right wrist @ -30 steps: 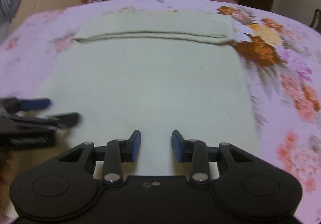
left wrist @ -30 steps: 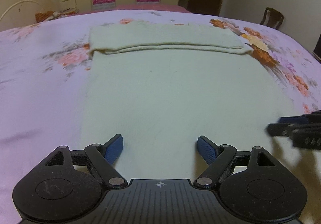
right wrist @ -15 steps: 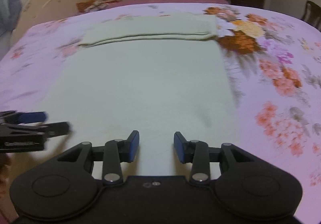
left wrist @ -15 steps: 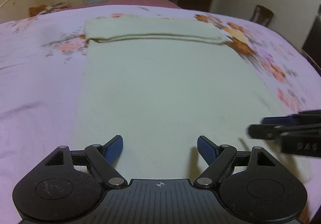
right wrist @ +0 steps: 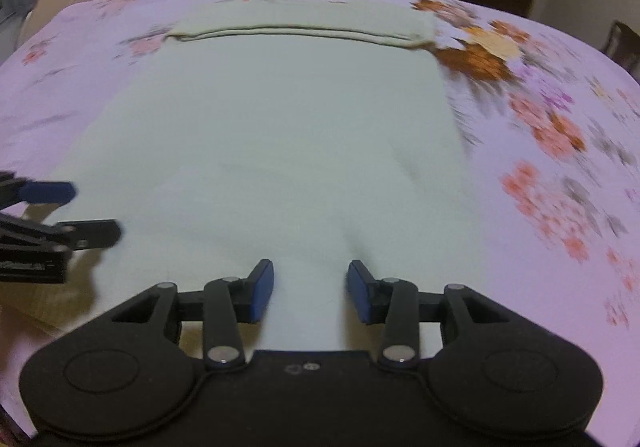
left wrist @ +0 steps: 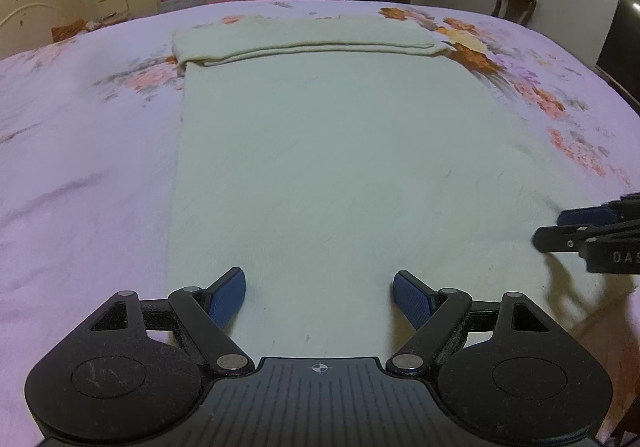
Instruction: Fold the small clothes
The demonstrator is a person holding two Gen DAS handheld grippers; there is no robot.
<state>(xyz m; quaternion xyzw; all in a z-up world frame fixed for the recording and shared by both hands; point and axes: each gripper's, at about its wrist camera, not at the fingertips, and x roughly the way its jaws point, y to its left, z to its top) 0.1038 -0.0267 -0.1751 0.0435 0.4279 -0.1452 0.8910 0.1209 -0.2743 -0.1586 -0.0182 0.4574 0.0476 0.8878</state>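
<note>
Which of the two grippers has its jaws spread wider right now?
The left gripper: its blue pads stand far apart over the pale cloth. The right gripper shows a narrower gap, though its jaws are opening; nothing is pinched between them.

Dim, warm indoor light with a purplish cast, fisheye-bent edges, and motion blur in the right wrist view.

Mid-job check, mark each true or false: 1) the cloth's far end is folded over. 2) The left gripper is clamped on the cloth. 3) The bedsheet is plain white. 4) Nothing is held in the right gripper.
1) True: the cream cloth has its far end folded over.
2) False: the left gripper is open, pads apart above the cloth.
3) False: the bedsheet is lilac with flowers.
4) True: the right gripper is opening, nothing pinched between its pads.
</note>
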